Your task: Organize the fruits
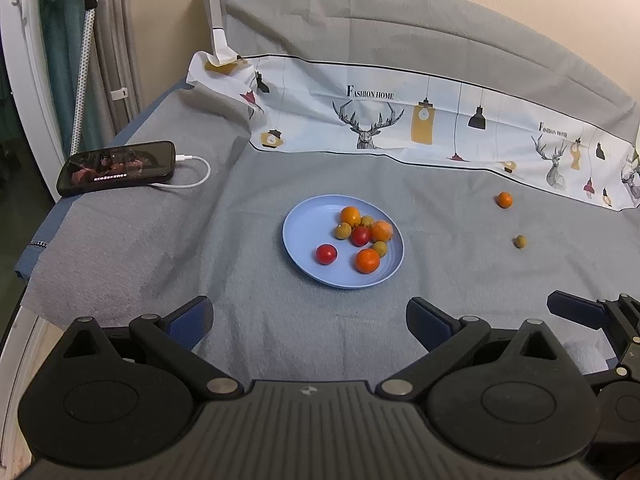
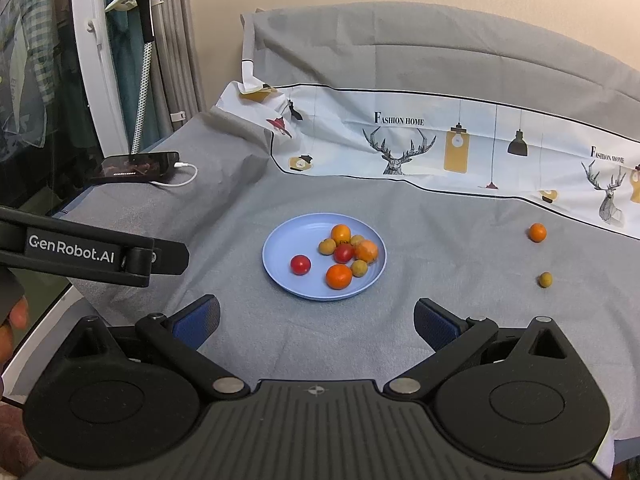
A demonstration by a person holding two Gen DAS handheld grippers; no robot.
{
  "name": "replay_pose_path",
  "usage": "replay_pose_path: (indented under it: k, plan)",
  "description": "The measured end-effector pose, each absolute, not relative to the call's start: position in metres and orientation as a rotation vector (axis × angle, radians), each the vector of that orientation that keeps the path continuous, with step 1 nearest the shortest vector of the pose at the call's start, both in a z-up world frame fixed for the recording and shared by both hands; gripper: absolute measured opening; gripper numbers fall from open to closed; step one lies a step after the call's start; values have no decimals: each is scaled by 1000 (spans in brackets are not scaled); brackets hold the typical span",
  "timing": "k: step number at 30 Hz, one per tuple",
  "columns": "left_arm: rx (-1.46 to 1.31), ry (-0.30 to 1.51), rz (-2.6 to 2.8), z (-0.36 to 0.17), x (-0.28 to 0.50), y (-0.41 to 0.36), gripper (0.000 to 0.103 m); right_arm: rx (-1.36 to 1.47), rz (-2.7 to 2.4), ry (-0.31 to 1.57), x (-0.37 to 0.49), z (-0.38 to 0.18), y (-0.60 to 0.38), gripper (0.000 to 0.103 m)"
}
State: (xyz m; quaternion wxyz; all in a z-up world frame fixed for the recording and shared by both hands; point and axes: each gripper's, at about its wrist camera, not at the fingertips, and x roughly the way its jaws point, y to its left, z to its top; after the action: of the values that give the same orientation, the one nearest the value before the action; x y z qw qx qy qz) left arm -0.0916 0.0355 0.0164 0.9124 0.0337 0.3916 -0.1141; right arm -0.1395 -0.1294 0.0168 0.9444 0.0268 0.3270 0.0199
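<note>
A blue plate (image 1: 304, 236) (image 2: 288, 248) sits mid-table on the grey cloth and holds several small fruits: oranges, red tomatoes and brownish-green round ones. A loose small orange (image 1: 505, 199) (image 2: 537, 232) and a loose brownish-green fruit (image 1: 520, 241) (image 2: 545, 279) lie on the cloth to the right of the plate. My left gripper (image 1: 309, 320) is open and empty, on the near side of the plate. My right gripper (image 2: 316, 320) is open and empty, also near of the plate. The left gripper's side shows at the left edge of the right wrist view (image 2: 92, 256).
A phone (image 1: 116, 167) (image 2: 136, 166) on a white charging cable lies at the table's far left corner. A printed white cloth (image 1: 400, 120) (image 2: 440, 144) is draped along the back. A wall rises behind, and a pole and rack stand at the left.
</note>
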Motion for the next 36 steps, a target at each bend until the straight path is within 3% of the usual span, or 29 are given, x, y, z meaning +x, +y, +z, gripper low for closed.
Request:
replay_pose_path:
  k: [18, 36]
  plan:
    - [96, 843, -230, 13, -83, 23, 103, 92, 18, 651, -142, 14, -142, 102]
    - [200, 906, -279, -3, -48, -58, 103, 250, -154, 664, -133, -16, -228, 102]
